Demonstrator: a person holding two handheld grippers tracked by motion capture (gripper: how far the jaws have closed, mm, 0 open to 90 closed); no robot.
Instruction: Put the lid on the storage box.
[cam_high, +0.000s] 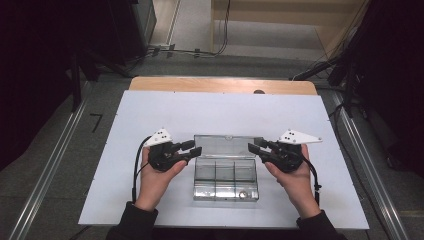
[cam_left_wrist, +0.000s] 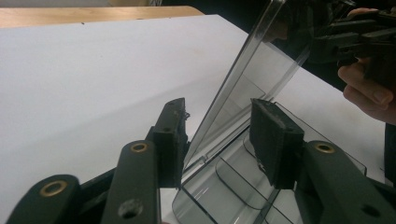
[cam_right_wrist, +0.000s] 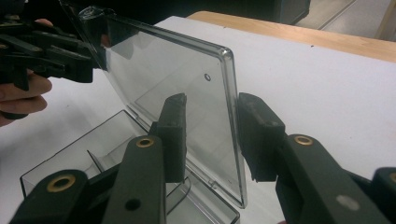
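White table (cam_high: 150, 115) bears clear box (cam_high: 226, 187), long axis left-right, lid (cam_high: 225, 146) upright.

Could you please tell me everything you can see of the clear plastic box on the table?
The clear plastic box is a shallow rectangular organiser with dividers splitting its base into small compartments; a small round object lies in a front one. Its hinged lid stands raised, tilted back along the far edge. It sits on the white table, near the front. The left gripper and right gripper each straddle a side edge of the lid with gaps visible beside their fingers.
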